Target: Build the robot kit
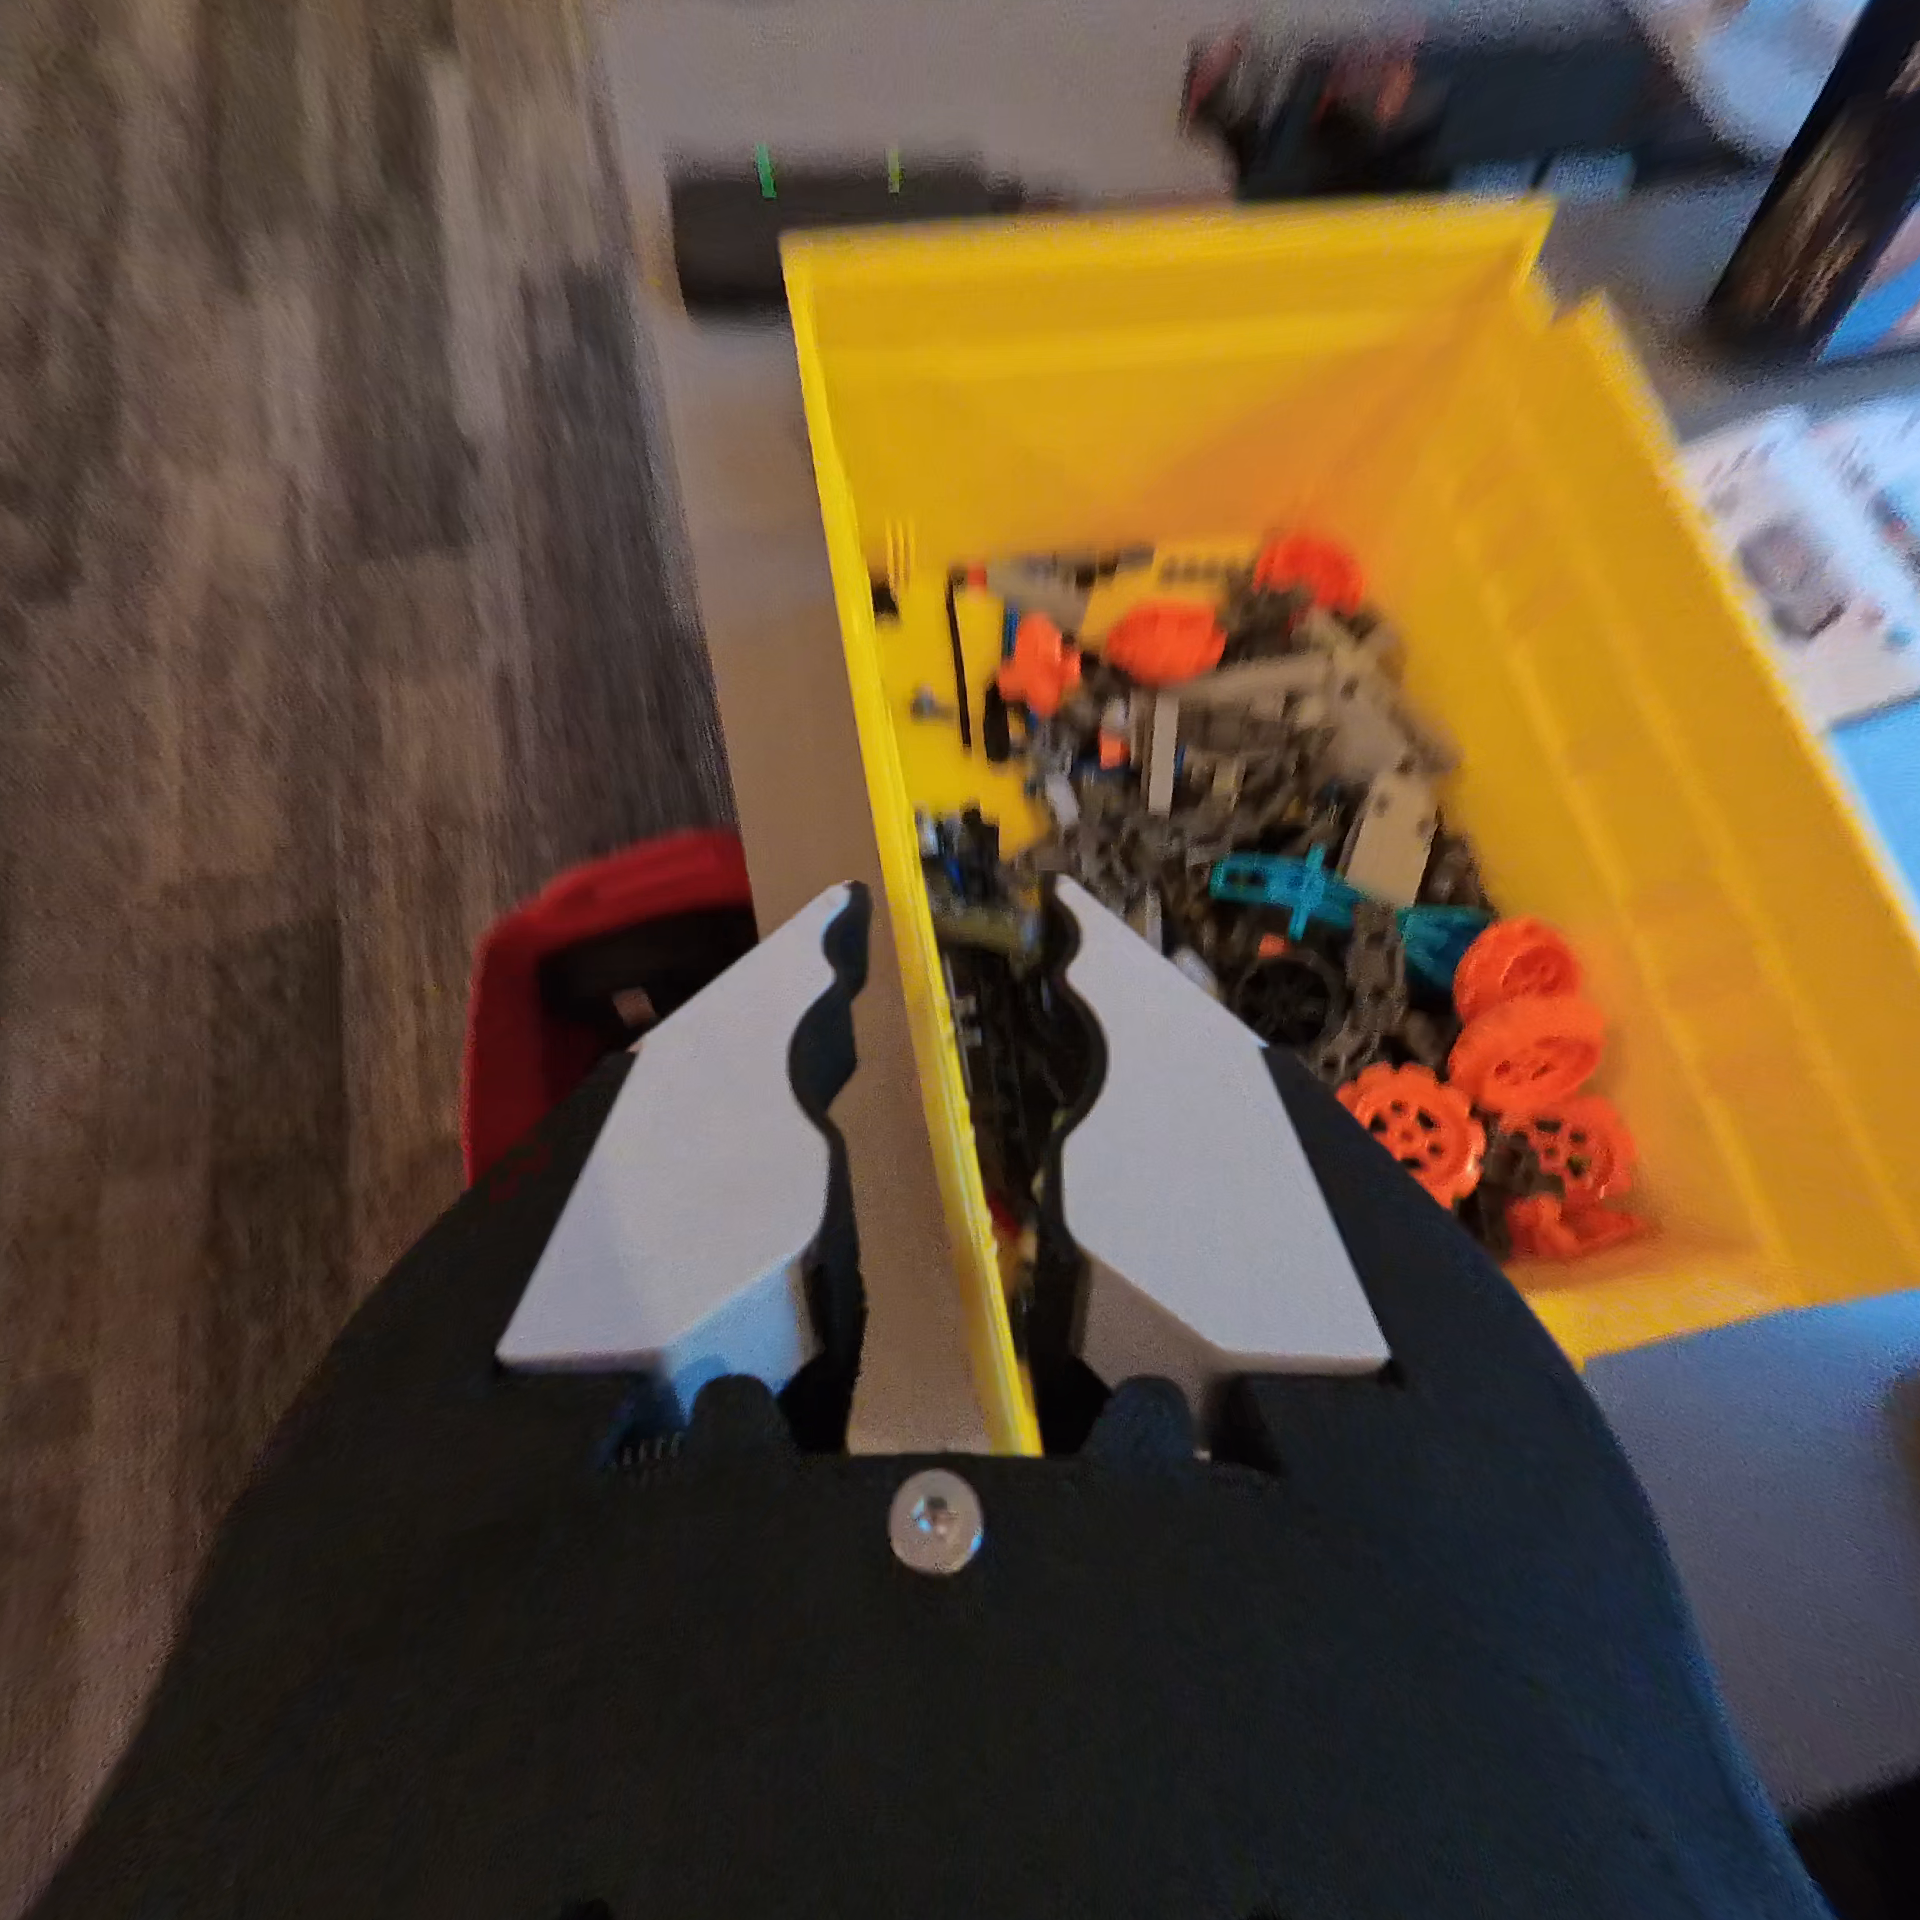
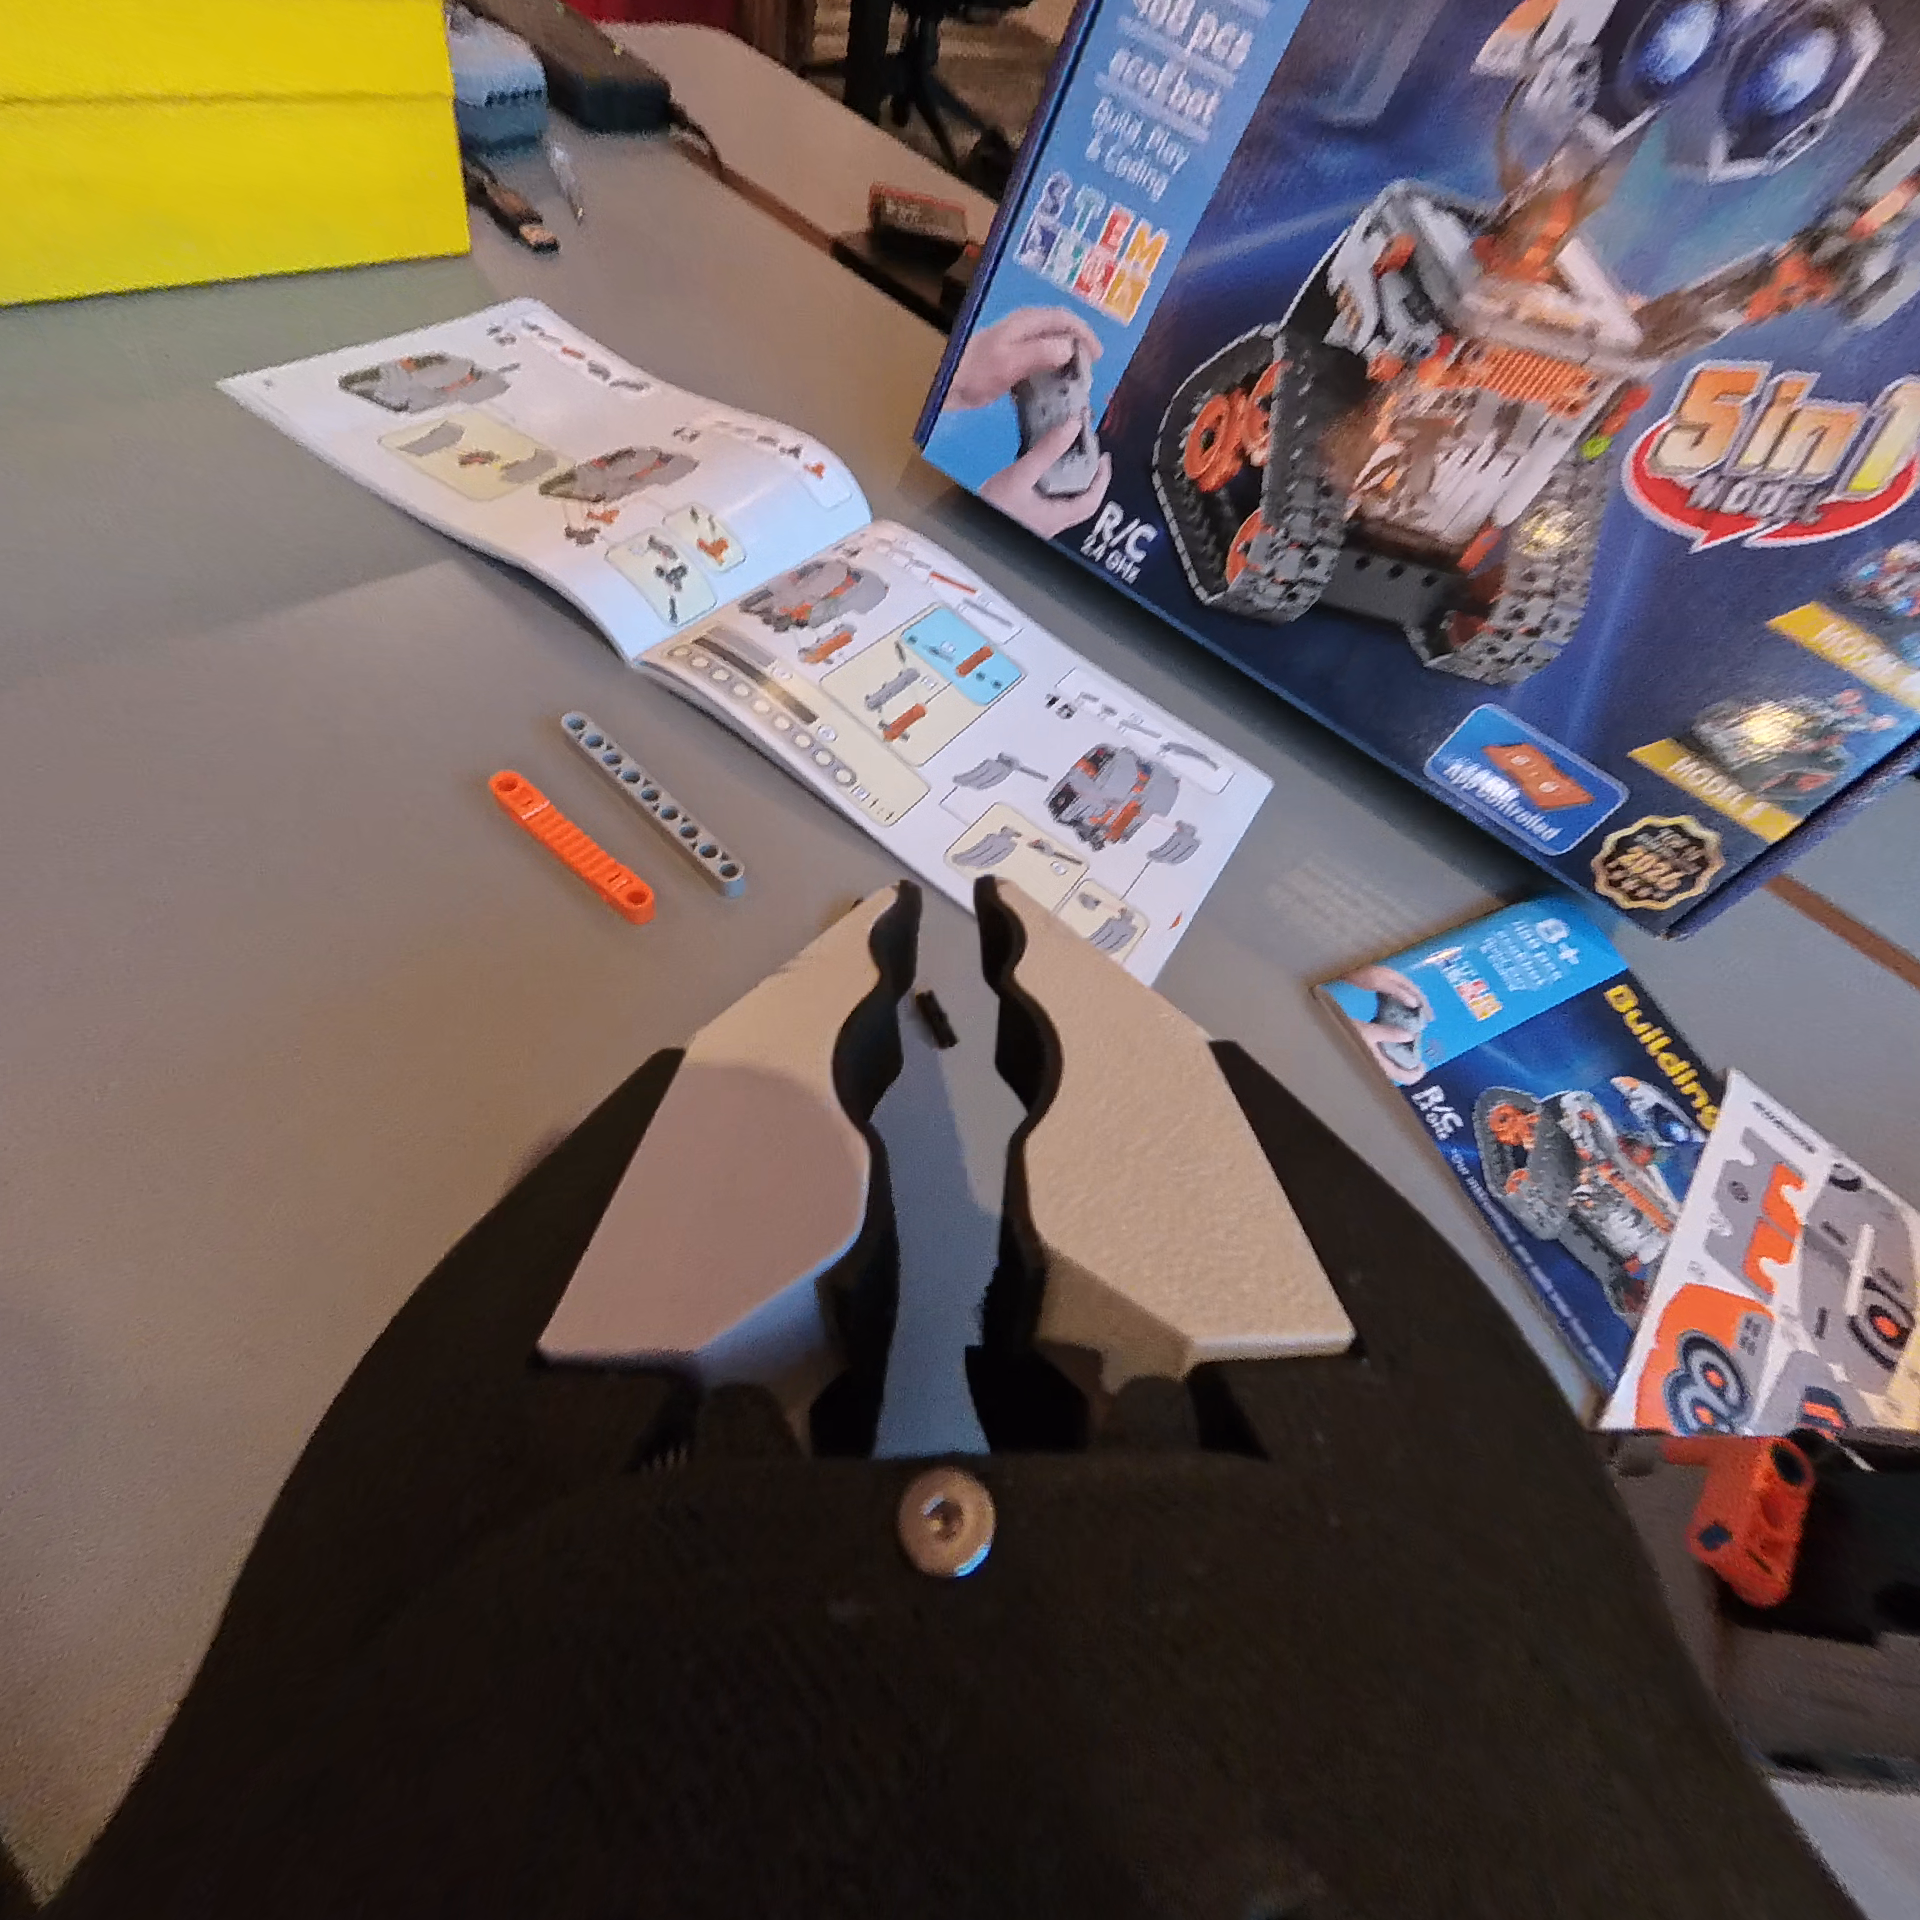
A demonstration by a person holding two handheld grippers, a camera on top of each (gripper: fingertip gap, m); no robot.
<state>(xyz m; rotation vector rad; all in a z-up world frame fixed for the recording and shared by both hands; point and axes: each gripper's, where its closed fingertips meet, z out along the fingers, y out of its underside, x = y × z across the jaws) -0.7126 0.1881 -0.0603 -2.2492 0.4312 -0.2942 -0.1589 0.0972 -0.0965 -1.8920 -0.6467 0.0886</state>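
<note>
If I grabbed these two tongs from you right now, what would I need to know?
Left tongs: straddling the side wall of the yellow bin of building parts; the picture is too blurred to tell a grip.
Right tongs: open, holding nothing, above the grey table, a small black piece between the tips.
Nearby lie an orange strip, a grey holed beam, the open instruction booklet and the kit box.
</note>
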